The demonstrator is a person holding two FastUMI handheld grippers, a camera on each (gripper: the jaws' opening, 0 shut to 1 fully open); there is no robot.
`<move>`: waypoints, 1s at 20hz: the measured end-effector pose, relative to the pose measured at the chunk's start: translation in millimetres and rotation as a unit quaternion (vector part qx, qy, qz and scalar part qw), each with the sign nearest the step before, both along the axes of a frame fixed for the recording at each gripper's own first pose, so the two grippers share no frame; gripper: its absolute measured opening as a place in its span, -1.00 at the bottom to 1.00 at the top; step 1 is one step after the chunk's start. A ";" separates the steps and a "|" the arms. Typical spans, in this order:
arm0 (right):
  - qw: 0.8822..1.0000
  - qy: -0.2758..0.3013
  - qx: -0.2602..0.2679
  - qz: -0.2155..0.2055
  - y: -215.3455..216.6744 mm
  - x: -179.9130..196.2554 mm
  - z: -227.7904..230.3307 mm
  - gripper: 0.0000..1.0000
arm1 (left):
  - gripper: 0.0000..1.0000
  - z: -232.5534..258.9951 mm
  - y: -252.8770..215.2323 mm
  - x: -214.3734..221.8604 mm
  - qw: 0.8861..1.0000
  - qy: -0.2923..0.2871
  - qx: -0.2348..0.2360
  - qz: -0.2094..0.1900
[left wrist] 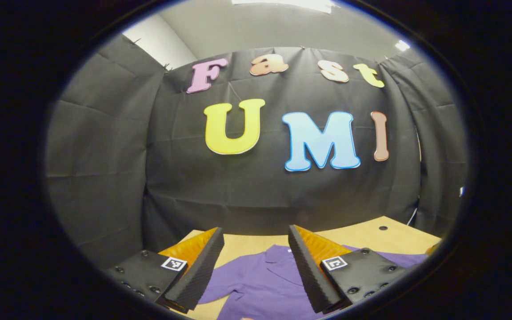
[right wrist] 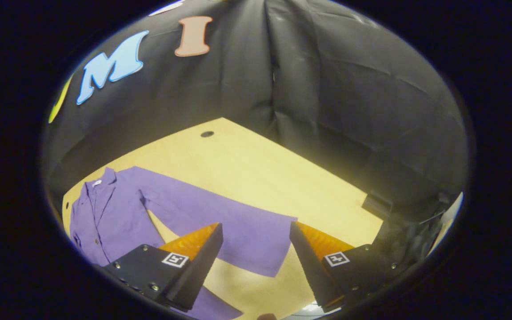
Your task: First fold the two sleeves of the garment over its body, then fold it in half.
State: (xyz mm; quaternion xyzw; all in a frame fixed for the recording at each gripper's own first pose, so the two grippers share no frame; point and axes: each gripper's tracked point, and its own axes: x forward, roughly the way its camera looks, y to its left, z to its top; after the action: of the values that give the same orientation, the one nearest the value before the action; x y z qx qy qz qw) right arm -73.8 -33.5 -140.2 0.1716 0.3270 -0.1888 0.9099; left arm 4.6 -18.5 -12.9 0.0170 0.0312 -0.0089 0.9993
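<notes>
A purple button-up shirt (right wrist: 105, 213) lies flat on the light wooden table (right wrist: 247, 173), collar toward the booth wall. One long sleeve (right wrist: 220, 222) stretches out across the table, its cuff end lying between and just beyond my right gripper's (right wrist: 256, 233) fingers. That gripper is open and hovers above the sleeve without touching it. In the left gripper view the shirt's collar and shoulder (left wrist: 265, 275) show between the fingers of my left gripper (left wrist: 256, 238), which is open and held above the garment, pointing at the wall.
The black cloth wall closes the table on the far and right sides. A small dark hole (right wrist: 207, 134) marks the tabletop near its far edge. A dark object (right wrist: 378, 204) sits at the table's right edge. Bare wood lies beyond the sleeve.
</notes>
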 end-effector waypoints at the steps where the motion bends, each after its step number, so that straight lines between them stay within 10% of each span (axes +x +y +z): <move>1: 1.000 0.008 0.010 -0.006 2.5 -2.3 -3.2 0.90 | 0.83 -0.8 1.6 -1.0 1.000 0.001 0.000 0.003; 20: 0.995 0.082 0.031 -0.037 6.8 -12.2 -25.6 0.91 | 0.84 -6.0 14.4 -7.6 1.000 0.003 0.009 0.025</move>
State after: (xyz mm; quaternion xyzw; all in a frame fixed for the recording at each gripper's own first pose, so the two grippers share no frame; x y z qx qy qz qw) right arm -86.1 -26.7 -165.8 0.1953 0.4001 -0.2252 0.8666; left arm -3.0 -4.1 -18.9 0.0255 0.0345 0.0161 0.9990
